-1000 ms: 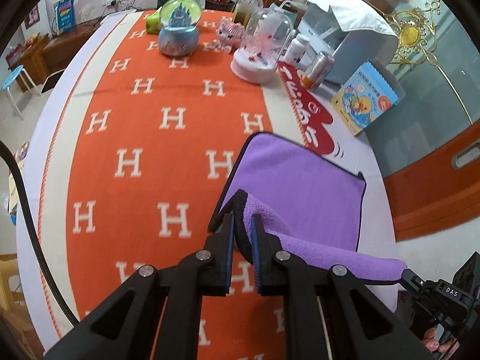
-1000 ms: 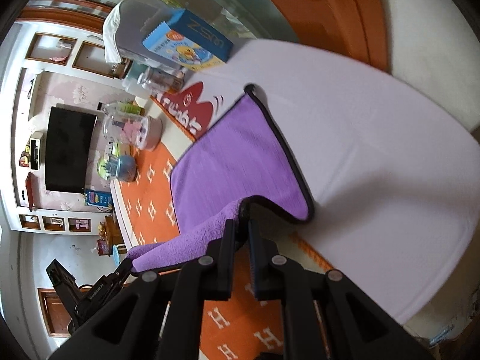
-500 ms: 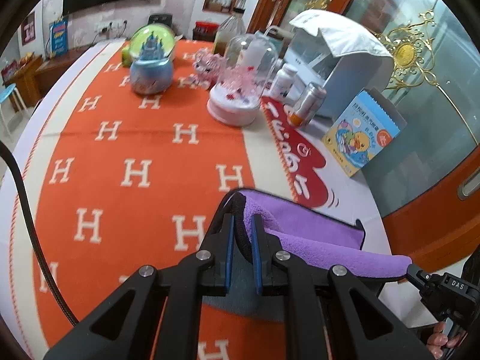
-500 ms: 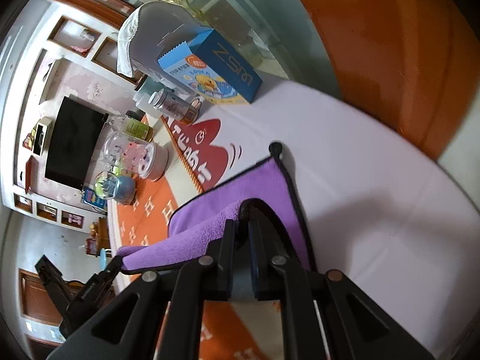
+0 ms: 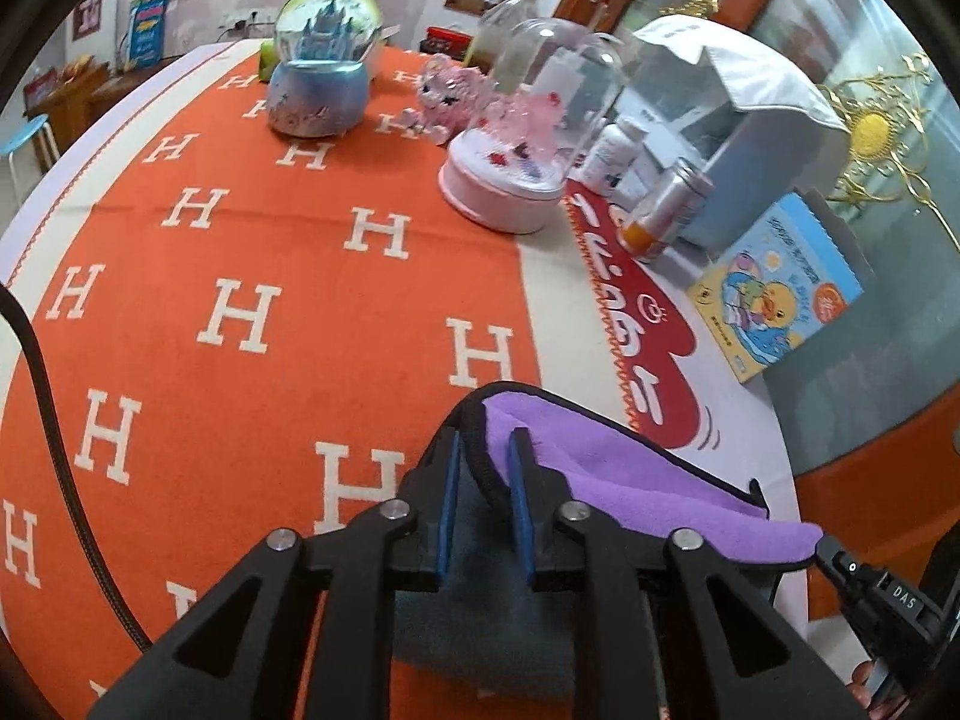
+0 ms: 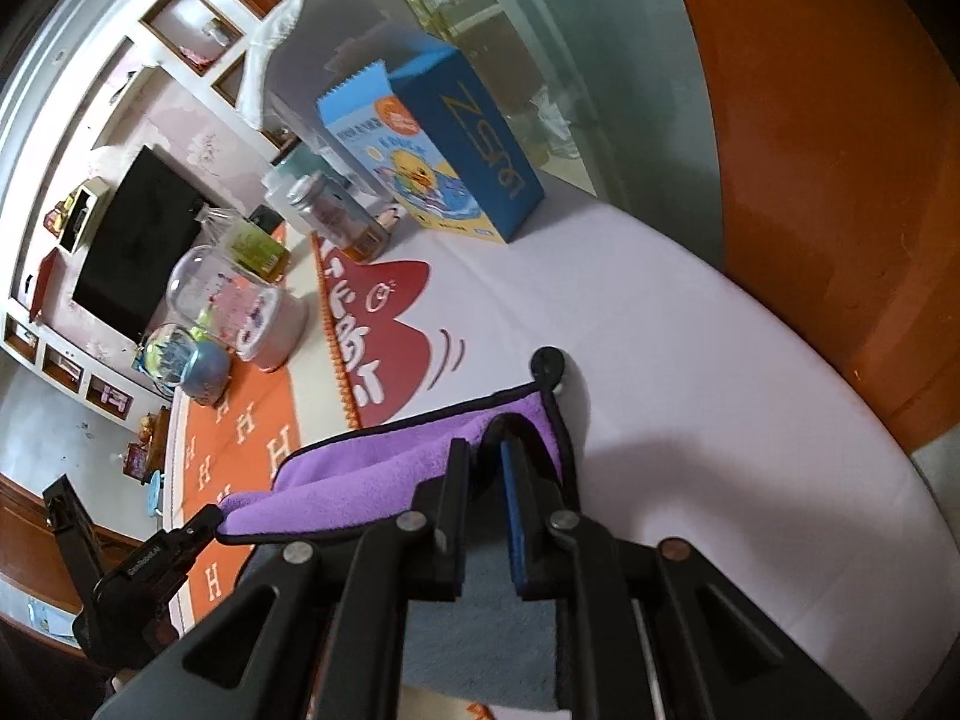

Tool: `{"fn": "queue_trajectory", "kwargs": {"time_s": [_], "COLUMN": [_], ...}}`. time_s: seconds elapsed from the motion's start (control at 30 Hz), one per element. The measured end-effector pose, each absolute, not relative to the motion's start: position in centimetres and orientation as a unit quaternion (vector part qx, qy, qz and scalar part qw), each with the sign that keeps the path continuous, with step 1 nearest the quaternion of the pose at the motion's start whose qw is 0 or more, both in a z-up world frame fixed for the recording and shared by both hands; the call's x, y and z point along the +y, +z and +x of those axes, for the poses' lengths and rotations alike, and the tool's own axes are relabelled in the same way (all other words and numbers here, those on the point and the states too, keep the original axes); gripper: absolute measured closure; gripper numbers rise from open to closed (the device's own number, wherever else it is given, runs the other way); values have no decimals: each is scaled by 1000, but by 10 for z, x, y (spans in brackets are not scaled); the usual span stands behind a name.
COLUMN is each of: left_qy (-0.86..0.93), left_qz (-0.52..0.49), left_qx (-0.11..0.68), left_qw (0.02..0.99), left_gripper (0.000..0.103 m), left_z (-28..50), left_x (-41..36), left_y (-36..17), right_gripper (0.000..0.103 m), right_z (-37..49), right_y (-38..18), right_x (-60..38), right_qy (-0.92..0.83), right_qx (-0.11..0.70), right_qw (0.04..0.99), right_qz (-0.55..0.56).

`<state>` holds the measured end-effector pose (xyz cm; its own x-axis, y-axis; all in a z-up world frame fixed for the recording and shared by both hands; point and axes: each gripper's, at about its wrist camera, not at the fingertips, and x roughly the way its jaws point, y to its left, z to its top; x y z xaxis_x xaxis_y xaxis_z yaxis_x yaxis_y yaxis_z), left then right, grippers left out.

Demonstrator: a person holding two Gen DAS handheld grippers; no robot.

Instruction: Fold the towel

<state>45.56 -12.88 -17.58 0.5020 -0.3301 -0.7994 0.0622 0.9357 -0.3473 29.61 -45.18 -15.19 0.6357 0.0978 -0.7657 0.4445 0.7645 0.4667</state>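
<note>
A purple towel with black trim and a grey underside lies folded over on the table. My left gripper stands over its near-left corner, jaws parted, the trim edge loose between the pads. My right gripper is at the other corner of the same folded edge, jaws also parted, with the trim rising between them. The right gripper's tip shows in the left wrist view, and the left gripper's tip in the right wrist view. The lower layer is mostly hidden.
An orange tablecloth with white H letters covers the table. A blue snow globe, a pink domed ornament, a can, a white appliance and a blue duck box stand beyond the towel.
Both grippers carried the lifted edge forward and down over the rest of the towel, folding it in half. Their jaws, shut on the edge before, have now parted.
</note>
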Motion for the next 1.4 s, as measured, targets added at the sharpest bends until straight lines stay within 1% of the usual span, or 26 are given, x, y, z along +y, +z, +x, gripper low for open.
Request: {"fn": "queue_trajectory", "kwargs": {"time_s": [0.1,0.13,0.17,0.23,0.3,0.37,0.43,0.5,0.6,0.73,0.8,0.87,0.93,1.03,1.2,1.4], "left_qy": [-108,-103,-102,-101,-101,-98,-96,-96,-94,-96,-103,-102,-105,-106,-114,-126], "left_qz": [-130,-128,-130,-141,-151,-153,-155,-157,-153,-149,-147,-147,-148,-142,-135,-135], "left_qx": [481,481,482,486,487,486,482,475,467,460,462,461,460,462,464,466], "left_qw": [860,861,861,856,854,855,857,860,865,870,869,869,869,869,868,865], "left_gripper": [73,70,70,69,68,65,55,53,48,36,33,33,32,31,31,31], "left_z": [457,458,459,462,464,463,461,458,452,442,438,431,422,406,371,314], "left_x": [-129,-129,-128,-124,-121,-119,-118,-115,-112,-106,-104,-100,-97,-91,-78,-53], "left_y": [-175,-174,-175,-176,-175,-174,-170,-166,-155,-140,-134,-127,-120,-111,-103,-97], "right_gripper": [91,88,86,72,65,63,61,59,53,44,38,33,25,17,12,8], "right_z": [299,300,300,301,302,303,304,303,300,293,288,281,274,262,239,199], "right_y": [-158,-158,-159,-157,-154,-151,-150,-149,-146,-139,-133,-127,-122,-112,-99,-85], "right_x": [-456,-457,-458,-458,-456,-453,-452,-451,-449,-445,-443,-440,-436,-429,-412,-378], "right_qy": [-100,-98,-92,-80,-71,-68,-66,-66,-64,-68,-68,-68,-67,-65,-61,-59], "right_qx": [415,413,408,398,388,385,387,389,391,390,387,384,380,374,369,371], "right_qw": [840,841,842,847,853,857,857,855,854,856,858,860,862,866,871,879], "right_qz": [335,337,339,344,342,336,334,336,336,332,331,329,328,326,317,293]}}
